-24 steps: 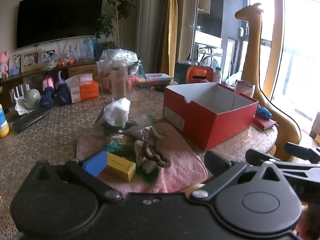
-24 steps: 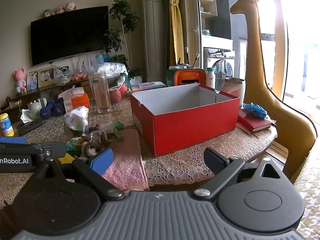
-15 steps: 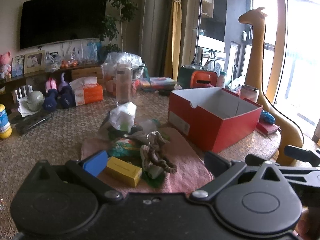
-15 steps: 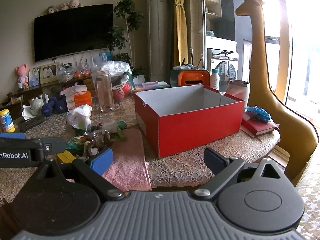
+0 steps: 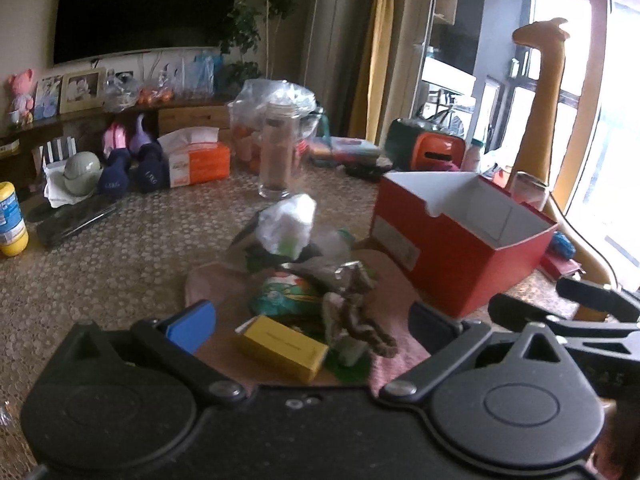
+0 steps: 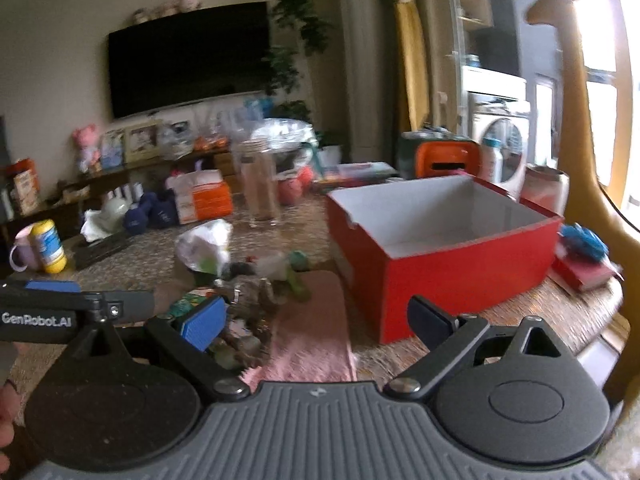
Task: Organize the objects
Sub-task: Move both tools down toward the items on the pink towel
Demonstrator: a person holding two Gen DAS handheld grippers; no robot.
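An open, empty red box [image 5: 460,248] stands on the table at the right; it also shows in the right wrist view [image 6: 444,256]. A pile of small objects lies on a pink towel [image 5: 400,344]: a yellow box [image 5: 282,348], a brown scrunchie [image 5: 360,320], a green patterned packet [image 5: 284,294] and a white plastic bag [image 5: 286,226]. My left gripper [image 5: 312,324] is open and empty just above the yellow box. My right gripper [image 6: 316,320] is open and empty over the towel [image 6: 312,332], left of the red box.
A tall clear jar [image 5: 276,160], an orange tissue box [image 5: 198,162], dark dumbbells [image 5: 132,176] and a yellow bottle [image 5: 12,220] stand at the back left. A red book [image 6: 584,272] lies right of the box. A tall giraffe figure [image 6: 576,120] stands beyond the table's right edge.
Both grippers have risen and tilted down toward the table. The left one has drawn closer to the pile. Both stay open and empty.
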